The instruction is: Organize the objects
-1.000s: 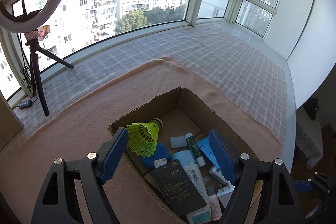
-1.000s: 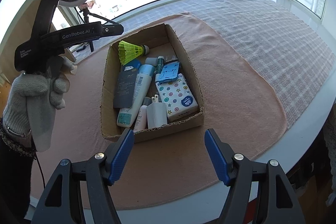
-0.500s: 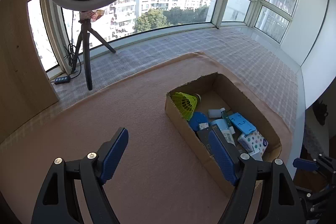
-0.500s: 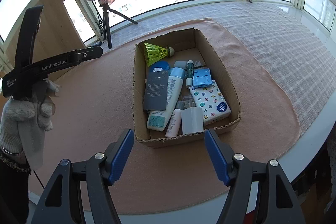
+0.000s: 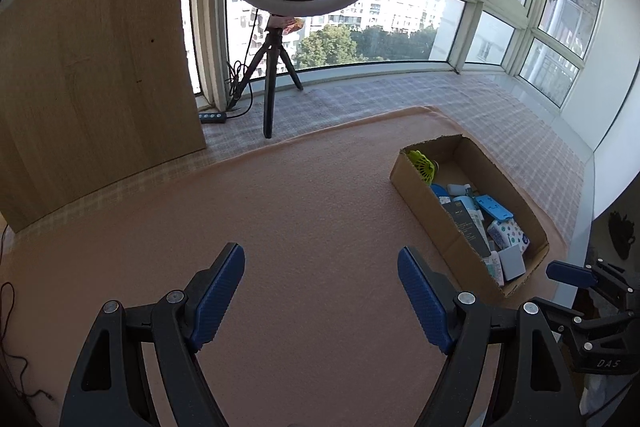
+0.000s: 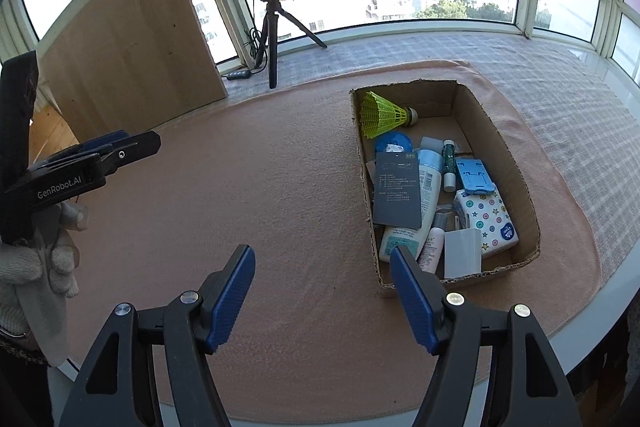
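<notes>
Both my claws, left gripper (image 5: 320, 291) and right gripper (image 6: 322, 293), hang wide and empty over bare pink mat (image 6: 260, 187), while everything visible already sits packed in the cardboard box (image 6: 496, 131) at right, so organizing looks finished.

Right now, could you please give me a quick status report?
Left gripper open, empty. Right gripper open, empty. Cardboard box full, shuttlecock inside. Nothing in the way.
</notes>
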The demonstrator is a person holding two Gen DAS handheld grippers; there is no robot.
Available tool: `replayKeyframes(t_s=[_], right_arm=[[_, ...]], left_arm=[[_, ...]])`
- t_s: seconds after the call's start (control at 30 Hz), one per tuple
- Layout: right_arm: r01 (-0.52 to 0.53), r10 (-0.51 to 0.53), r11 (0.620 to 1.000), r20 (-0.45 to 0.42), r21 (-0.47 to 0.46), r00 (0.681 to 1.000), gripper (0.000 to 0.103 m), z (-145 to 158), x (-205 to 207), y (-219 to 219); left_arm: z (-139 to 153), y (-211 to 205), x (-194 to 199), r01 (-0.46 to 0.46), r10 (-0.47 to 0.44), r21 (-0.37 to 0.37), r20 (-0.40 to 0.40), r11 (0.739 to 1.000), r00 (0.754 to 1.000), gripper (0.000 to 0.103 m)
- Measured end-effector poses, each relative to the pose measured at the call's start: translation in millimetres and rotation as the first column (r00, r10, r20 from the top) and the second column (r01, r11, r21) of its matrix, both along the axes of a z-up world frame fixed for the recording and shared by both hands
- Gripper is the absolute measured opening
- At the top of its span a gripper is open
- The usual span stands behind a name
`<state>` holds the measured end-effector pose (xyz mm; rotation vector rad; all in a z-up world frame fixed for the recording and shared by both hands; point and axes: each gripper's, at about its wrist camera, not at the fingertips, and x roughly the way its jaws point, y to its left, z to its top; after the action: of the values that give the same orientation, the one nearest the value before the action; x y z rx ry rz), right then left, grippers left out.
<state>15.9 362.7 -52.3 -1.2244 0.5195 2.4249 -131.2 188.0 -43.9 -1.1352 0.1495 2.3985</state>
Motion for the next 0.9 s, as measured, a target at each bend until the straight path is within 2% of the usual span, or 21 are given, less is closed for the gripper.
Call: replayKeyframes(t_s=[0.3,0.6,0.7,0.8,0.9], right_arm=[[-0.096,0.097,0.995,-0.017,0.016,0.995,0.067,6.1,-41.5,-52.1],[-0.173,0.175,0.983,-0.029,0.054,0.984,0.07,10.5,-73.8,-99.5],[-0.198,0.201,0.977,-0.027,0.077,0.979,0.071,10.9,-82.4,-114.6],[-0.219,0.222,0.967,-0.013,0.128,0.975,0.071,10.5,-90.5,-130.5],[-0.243,0.246,0.963,-0.012,0.115,0.969,0.072,9.4,-97.0,-141.7]], left_arm=[[2.1,-83.7,30.7,-0.123,0.123,0.001,0.011,0.992,0.992,0.082],[-0.9,-157.7,60.2,-0.259,0.259,0.008,0.024,0.966,0.966,0.082],[-2.3,-178.0,69.6,-0.308,0.307,0.027,0.025,0.951,0.951,0.082],[-6.7,-188.0,76.3,-0.331,0.331,0.014,0.03,0.943,0.943,0.082],[-12.2,-195.6,81.5,-0.344,0.344,0.001,0.042,0.939,0.938,0.082]])
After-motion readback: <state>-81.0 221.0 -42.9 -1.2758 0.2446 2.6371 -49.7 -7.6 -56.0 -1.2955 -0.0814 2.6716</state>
